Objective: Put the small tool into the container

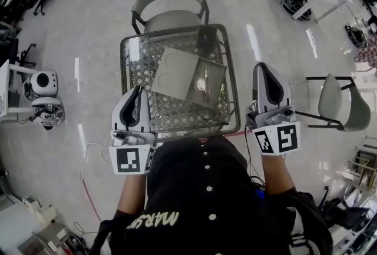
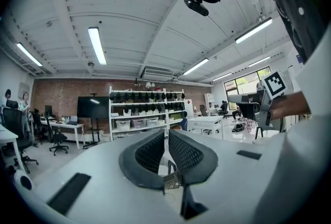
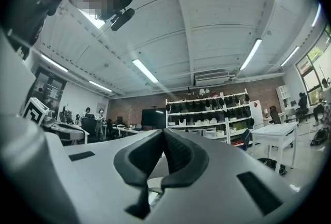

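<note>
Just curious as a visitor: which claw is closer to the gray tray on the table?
Left. The left claw hangs over the table, just beside the gray tray; the right claw is past the table's right edge, farther off.

The left gripper (image 2: pixel 166 135) fills the lower half, its grey body spreading from 8 to 4 o'clock. The two dark ribbed pads (image 2: pixel 147 155) meet at their tips near the middle, and nothing is between them. Low in the gap behind the tips, a small piece of metal grid (image 2: pixel 173 180) is visible. Just above the tips stands a white shelf (image 2: pixel 147 112) with dark items, and at 9 o'clock from it a black screen (image 2: pixel 93 106) stands before a brick wall (image 2: pixel 57 96). At 3 o'clock a hand (image 2: pixel 289 106) holds the right gripper (image 2: pixel 243 100) with its marker cube. Long ceiling lamps (image 2: pixel 97 44) run from 10 to 2 o'clock.
</note>
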`<state>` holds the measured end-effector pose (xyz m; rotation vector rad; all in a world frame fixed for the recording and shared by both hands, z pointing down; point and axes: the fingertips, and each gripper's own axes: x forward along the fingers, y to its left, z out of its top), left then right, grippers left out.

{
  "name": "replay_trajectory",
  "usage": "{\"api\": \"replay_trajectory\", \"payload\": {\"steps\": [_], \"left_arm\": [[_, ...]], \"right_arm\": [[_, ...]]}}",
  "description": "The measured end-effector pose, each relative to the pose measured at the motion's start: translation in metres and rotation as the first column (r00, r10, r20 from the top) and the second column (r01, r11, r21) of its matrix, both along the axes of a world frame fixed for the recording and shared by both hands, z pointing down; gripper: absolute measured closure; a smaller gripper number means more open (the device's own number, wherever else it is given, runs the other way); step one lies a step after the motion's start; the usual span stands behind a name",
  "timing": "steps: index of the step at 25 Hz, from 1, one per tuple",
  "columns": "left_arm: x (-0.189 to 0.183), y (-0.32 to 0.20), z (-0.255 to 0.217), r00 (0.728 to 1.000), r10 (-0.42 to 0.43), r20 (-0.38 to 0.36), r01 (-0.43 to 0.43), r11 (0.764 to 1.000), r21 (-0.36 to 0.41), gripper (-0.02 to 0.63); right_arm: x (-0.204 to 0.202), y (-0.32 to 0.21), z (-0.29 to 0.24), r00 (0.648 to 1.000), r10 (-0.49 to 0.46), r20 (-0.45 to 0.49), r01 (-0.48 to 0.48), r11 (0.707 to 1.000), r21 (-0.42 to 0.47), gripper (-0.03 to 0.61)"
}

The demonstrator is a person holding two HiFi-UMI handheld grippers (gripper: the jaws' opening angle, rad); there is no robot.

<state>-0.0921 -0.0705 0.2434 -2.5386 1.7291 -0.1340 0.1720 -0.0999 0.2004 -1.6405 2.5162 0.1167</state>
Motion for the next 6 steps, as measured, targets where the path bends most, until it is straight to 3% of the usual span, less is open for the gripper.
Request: {"api": "replay_trajectory", "payload": {"steps": [6], "left_arm": [[0.0015, 0.0008, 0.0044, 1.0, -0.008, 0.007, 0.008, 1.0, -0.003, 0.568]], "right_arm": [[0.0012, 0.0002, 0.0063, 1.0, 0.001, -0.003, -0.001, 1.0, -0.008, 0.565]]}}
